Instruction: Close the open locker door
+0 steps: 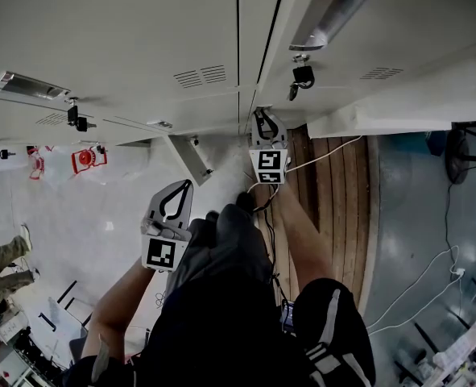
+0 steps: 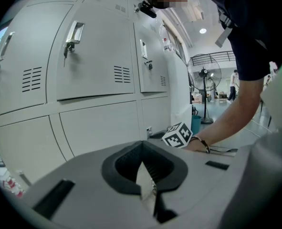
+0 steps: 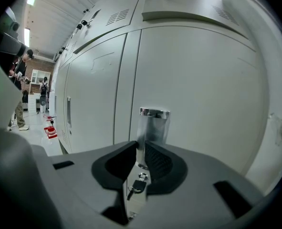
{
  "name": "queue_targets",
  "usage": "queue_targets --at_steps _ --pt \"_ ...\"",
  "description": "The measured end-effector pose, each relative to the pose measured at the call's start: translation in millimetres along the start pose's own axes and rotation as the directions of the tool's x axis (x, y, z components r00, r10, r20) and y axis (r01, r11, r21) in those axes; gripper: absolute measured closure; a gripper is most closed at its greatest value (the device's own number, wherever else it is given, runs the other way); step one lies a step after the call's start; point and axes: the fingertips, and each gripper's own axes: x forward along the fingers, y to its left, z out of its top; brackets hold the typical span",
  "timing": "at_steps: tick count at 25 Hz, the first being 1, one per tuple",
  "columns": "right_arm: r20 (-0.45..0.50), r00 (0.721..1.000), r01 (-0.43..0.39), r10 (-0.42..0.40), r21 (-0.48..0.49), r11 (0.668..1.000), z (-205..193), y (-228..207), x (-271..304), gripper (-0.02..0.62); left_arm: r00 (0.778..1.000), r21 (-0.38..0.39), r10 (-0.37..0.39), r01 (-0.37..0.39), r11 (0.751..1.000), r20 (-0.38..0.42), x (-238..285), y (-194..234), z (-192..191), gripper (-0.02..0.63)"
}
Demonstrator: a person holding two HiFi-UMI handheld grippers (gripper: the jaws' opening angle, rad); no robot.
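The grey lockers (image 1: 141, 47) fill the top of the head view. My right gripper (image 1: 262, 113) is down at a bottom-row locker door (image 3: 207, 104), shut on its upright metal handle (image 3: 153, 125), which stands between the pads. A small key (image 3: 140, 185) hangs under the handle. The door lies close against the locker front; I cannot tell whether it is latched. My left gripper (image 1: 186, 184) hovers left of and nearer than the right one, away from the lockers. Its jaws (image 2: 141, 147) meet at the tips with nothing between them.
Padlocks (image 1: 303, 76) hang on the upper doors. A slanted handle (image 1: 191, 158) sticks out of the neighbouring locker. White cables (image 1: 334, 147) cross the wooden floor strip. Red items (image 1: 88, 159) lie on the floor at the left. A fan (image 2: 203, 75) stands far off.
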Motion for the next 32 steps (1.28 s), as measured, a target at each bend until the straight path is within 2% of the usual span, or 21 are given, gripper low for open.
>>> queue_targets --at_steps 3,8,17,20,26,30,32 --pt "-0.003 1.0 0.012 -0.012 0.01 1.0 -2 -2 -1 0.526 1.0 0.035 -0.011 0.011 0.999 -0.007 0 0 0 0.601" --pt "-0.004 1.0 0.026 -0.025 0.016 1.0 -4 -5 -4 0.546 1.0 0.038 -0.013 0.013 0.999 -0.004 0 0 0 0.601" --pt "-0.005 1.0 0.015 -0.015 0.018 1.0 2 -1 -17 0.555 1.0 -0.028 0.012 -0.012 1.0 -0.003 -4 3 1 0.601" --pt "0.0 1.0 0.013 -0.013 0.024 1.0 11 2 -32 0.583 0.999 -0.067 0.032 -0.032 0.997 -0.003 -8 6 4 0.601" --pt "-0.002 1.0 -0.003 0.003 0.057 0.998 27 13 -70 0.594 0.997 -0.077 0.08 -0.079 0.994 0.01 -17 15 21 0.601" --pt "0.012 1.0 0.004 -0.005 0.081 0.997 46 12 -98 0.594 0.99 -0.064 0.137 -0.135 0.989 0.03 -27 25 34 0.601" --pt "0.025 1.0 0.006 -0.008 0.083 0.997 59 14 -112 0.594 0.983 -0.085 0.178 -0.174 0.981 0.044 -34 31 41 0.601"
